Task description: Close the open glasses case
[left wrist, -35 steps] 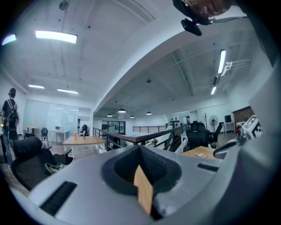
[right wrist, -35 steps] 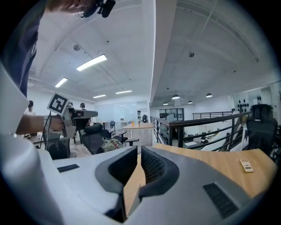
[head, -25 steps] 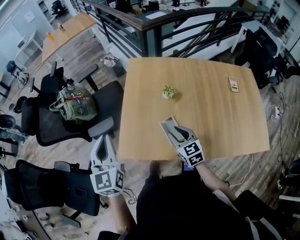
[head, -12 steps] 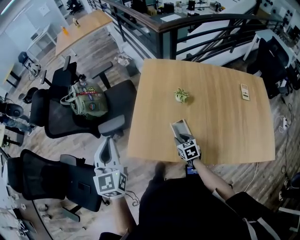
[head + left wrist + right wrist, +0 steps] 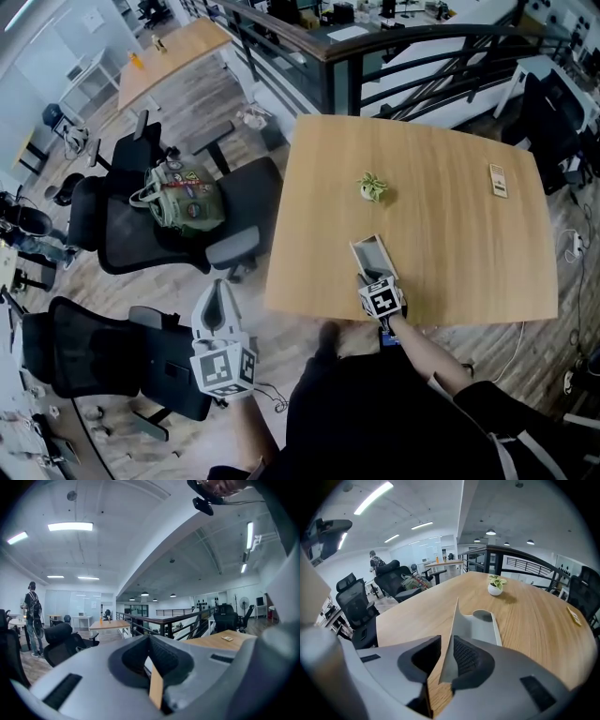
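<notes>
The grey glasses case lies open near the front edge of the wooden table. Its lid stands up, with the tray lying flat to the lid's right. My right gripper reaches down onto the case's near end. Its jaws are closing, one on each side of the upright lid. The right pad touches the lid, while a gap still shows at the left pad. My left gripper hangs off the table's left side over the floor, fingers together, holding nothing.
A small potted plant stands behind the case, and a small flat card lies at the table's far right. Black office chairs, one carrying a green bag, stand to the left. A dark railing runs behind the table.
My right gripper has dropped onto the case, and its jaws have narrowed around the standing lid. The left gripper has shifted only slightly.
</notes>
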Available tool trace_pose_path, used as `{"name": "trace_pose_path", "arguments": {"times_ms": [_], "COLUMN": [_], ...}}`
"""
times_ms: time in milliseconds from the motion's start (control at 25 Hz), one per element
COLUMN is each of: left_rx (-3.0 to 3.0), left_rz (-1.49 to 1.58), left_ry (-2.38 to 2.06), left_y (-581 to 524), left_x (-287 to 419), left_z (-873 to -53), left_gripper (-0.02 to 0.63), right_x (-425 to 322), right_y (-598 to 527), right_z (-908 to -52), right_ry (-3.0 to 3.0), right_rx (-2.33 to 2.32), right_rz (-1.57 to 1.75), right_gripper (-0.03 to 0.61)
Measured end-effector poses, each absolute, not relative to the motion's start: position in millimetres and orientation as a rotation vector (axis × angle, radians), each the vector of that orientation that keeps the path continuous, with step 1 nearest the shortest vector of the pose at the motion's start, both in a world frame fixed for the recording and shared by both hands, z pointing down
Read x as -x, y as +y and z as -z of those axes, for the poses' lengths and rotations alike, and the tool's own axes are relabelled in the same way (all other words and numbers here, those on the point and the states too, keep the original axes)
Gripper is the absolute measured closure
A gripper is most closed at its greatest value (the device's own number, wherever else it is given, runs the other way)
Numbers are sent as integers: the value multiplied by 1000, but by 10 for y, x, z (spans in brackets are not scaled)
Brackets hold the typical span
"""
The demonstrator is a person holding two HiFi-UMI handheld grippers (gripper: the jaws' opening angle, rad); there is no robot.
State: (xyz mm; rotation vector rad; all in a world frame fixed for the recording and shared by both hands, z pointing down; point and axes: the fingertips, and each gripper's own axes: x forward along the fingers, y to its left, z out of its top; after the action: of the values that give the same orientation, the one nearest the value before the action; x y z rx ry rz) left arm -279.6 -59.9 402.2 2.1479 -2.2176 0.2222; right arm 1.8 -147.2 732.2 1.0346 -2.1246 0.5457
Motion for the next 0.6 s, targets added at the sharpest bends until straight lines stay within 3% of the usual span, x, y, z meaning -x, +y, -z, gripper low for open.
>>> {"name": "trace_pose_path", "arguments": {"times_ms": [600], "left_rx": [-2155], "left_rz": [-235], "left_ry": [-2204], "left_y": [-585], "left_x": [2817], "left_z": [-4043], "left_gripper": [614], "right_x": [-66], "right_y": [-1457], "right_z": [-7359], "right_ry": [-2067], "right_rx": [-1037], "right_rz": [-568], "right_gripper": [557]}}
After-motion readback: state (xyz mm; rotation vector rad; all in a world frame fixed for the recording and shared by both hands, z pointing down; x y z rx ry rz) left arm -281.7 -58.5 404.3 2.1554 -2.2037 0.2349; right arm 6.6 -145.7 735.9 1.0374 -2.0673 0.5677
